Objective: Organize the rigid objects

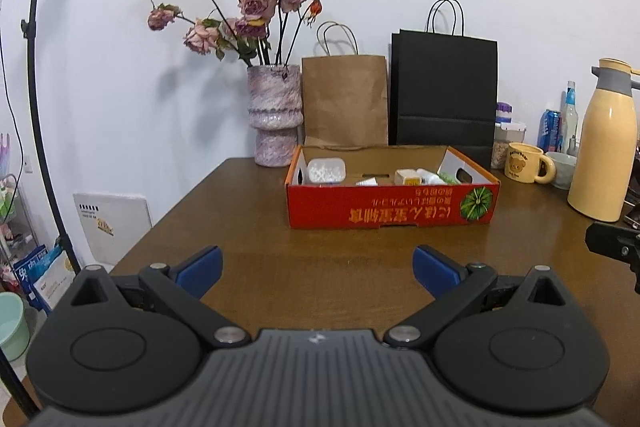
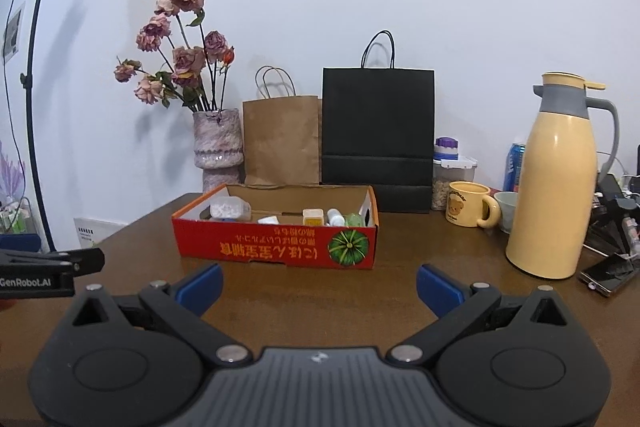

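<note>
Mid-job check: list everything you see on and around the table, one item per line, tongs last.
Cardboard box: one, red, table centre, holding small white, yellow and green items.
Vase of dried roses: one, mauve, behind box, left.
Paper bags: two, brown and black, against wall.
Thermos jug: one, cream, right.
Mug: one, yellow, beside jug.
Phone: one, dark, right edge.
Table: one, brown wood.
Left tongs: blue pads, open, empty.
Right tongs: blue pads, open, empty.
</note>
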`<control>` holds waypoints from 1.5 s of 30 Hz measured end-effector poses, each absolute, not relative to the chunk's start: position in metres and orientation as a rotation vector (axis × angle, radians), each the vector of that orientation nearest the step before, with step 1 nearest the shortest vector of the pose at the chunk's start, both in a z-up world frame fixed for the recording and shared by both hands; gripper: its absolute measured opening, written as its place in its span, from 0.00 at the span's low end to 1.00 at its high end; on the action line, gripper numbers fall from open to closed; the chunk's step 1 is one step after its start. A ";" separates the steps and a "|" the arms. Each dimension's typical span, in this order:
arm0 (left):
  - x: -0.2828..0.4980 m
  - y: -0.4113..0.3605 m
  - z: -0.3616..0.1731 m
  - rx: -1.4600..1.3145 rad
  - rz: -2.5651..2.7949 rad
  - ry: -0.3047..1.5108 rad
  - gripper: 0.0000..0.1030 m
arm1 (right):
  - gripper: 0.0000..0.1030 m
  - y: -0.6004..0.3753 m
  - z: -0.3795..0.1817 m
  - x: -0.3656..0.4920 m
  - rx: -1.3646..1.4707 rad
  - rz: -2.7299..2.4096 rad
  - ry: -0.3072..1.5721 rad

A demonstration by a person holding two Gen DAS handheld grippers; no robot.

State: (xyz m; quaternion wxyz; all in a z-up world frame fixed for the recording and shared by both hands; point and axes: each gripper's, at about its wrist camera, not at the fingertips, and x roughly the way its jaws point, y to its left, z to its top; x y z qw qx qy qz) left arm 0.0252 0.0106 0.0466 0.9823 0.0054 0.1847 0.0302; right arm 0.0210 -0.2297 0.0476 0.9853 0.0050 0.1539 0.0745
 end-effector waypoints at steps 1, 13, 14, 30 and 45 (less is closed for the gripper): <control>0.023 0.012 0.045 0.006 0.061 0.378 1.00 | 1.00 -0.230 0.046 0.019 0.011 0.151 0.314; 0.006 0.019 0.030 -0.019 0.051 0.406 1.00 | 1.00 -0.227 0.030 0.005 0.013 0.167 0.357; 0.006 0.019 0.029 -0.018 0.050 0.409 1.00 | 1.00 -0.227 0.030 0.005 0.013 0.167 0.359; 0.007 0.017 0.026 -0.016 0.049 0.418 1.00 | 1.00 -0.227 0.025 0.005 0.014 0.168 0.365; 0.006 0.016 0.024 -0.014 0.050 0.419 1.00 | 1.00 -0.228 0.024 0.006 0.014 0.165 0.368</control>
